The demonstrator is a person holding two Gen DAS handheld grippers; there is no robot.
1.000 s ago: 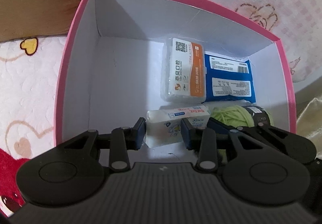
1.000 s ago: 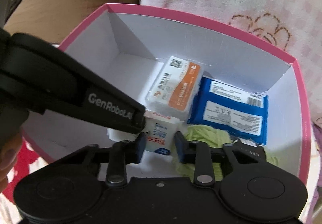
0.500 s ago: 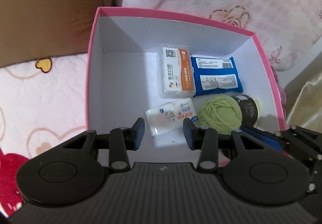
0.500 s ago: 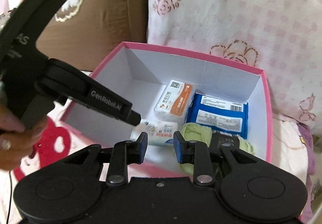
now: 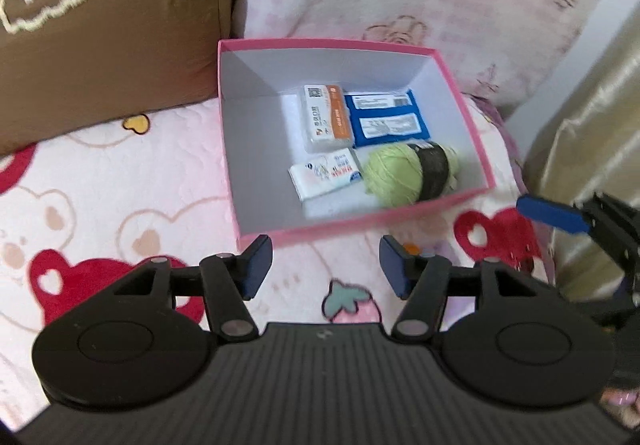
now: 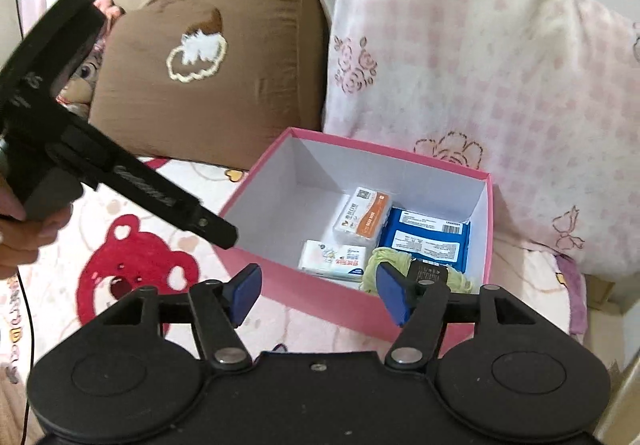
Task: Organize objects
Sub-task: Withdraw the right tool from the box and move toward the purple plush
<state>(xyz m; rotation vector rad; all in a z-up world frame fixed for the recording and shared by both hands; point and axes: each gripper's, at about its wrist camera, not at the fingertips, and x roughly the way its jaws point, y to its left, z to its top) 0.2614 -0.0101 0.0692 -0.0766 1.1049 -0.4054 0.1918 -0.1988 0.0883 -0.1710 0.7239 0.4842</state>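
With both the left gripper (image 5: 326, 265) and right gripper (image 6: 318, 293) seen opening and empty just outside the pink box (image 5: 360, 223), its soft-bedded near wall could be knocked, spilling the yarn ball (image 5: 394, 177) held inside.

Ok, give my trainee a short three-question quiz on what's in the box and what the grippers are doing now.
1. True or false: the yarn lies outside the pink box.
2. How many items are in the box?
3. Which item lies beside the blue pack, nearer the box's middle: A) yarn, B) orange-white box, C) tissue pack?

Key: 1 false. 2 four. 3 B. Both the left gripper and the right gripper hold nothing; their jaws are opening.
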